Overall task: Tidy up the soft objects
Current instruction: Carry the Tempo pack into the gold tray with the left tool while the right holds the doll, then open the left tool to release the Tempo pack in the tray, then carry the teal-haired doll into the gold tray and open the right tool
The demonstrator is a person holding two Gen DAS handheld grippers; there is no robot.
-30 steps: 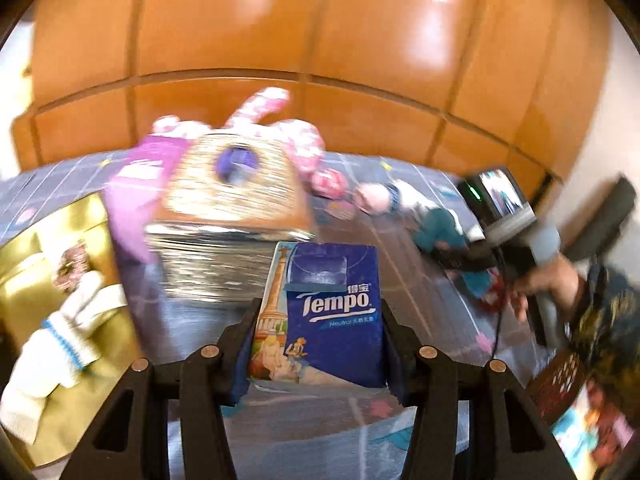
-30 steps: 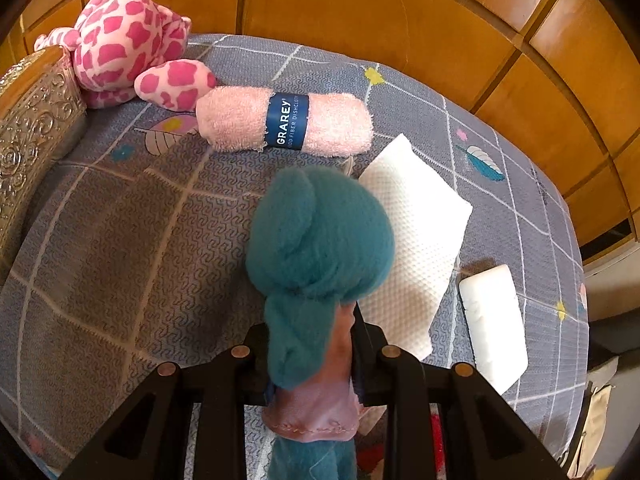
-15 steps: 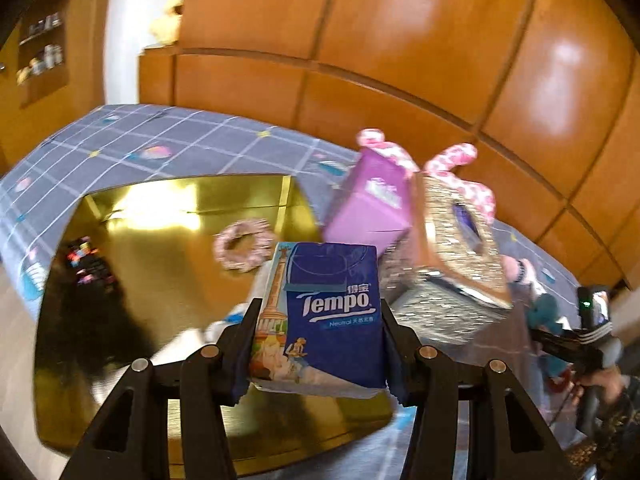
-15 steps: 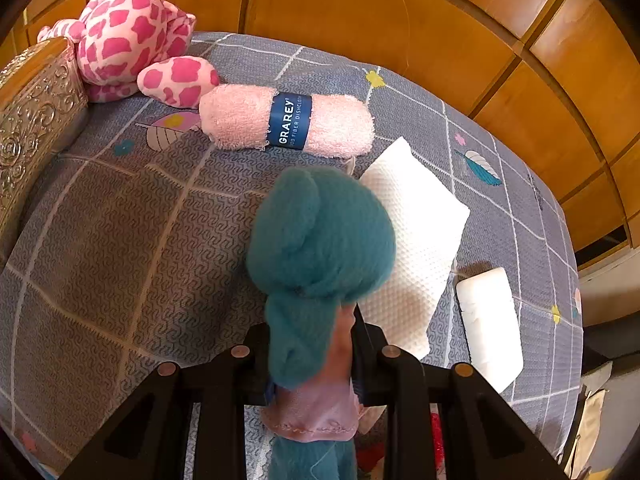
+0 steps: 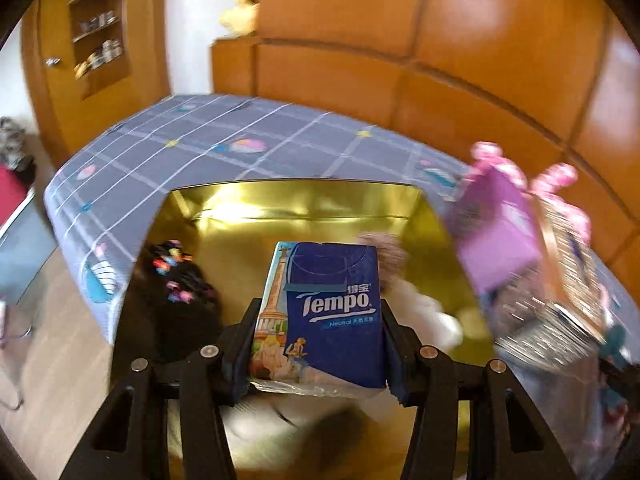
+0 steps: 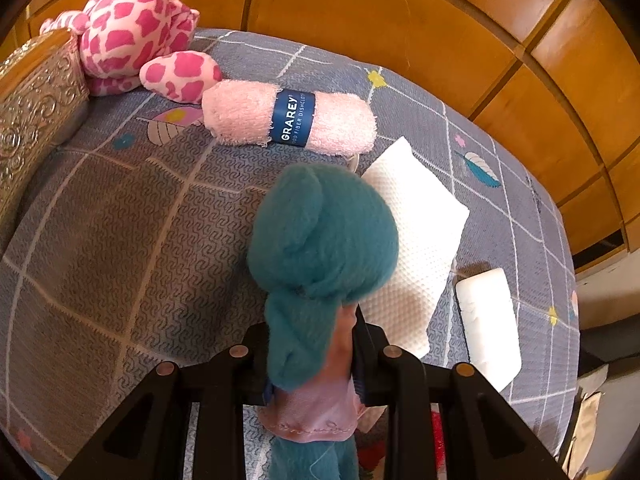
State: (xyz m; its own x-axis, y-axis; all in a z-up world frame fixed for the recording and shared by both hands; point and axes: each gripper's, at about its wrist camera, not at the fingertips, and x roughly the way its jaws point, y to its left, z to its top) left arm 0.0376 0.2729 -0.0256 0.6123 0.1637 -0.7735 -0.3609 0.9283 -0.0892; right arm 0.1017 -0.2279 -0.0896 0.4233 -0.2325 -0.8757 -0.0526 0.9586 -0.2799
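Note:
My left gripper (image 5: 318, 344) is shut on a blue Tempo tissue pack (image 5: 332, 312) and holds it above the open gold box (image 5: 296, 204). In the box lie a black item with coloured beads (image 5: 178, 280), a pink scrunchie (image 5: 386, 246) and something white (image 5: 430, 314). My right gripper (image 6: 310, 356) is shut on a teal-haired doll (image 6: 320, 236), held over the grey bedspread. A rolled pink dishcloth (image 6: 288, 120), a white folded cloth (image 6: 416, 232), a white pad (image 6: 488, 320) and a pink spotted plush (image 6: 132, 32) lie on the bed.
A purple box (image 5: 496, 236) and an ornate silver box (image 5: 560, 280) stand right of the gold box; the silver box also shows in the right wrist view (image 6: 32, 108). Wooden panelling (image 5: 440, 40) backs the bed. The floor (image 5: 44, 360) lies beyond the bed's left edge.
My left gripper has swung further left with the tissue pack and is now centred over the gold box. My right gripper with the doll has barely moved.

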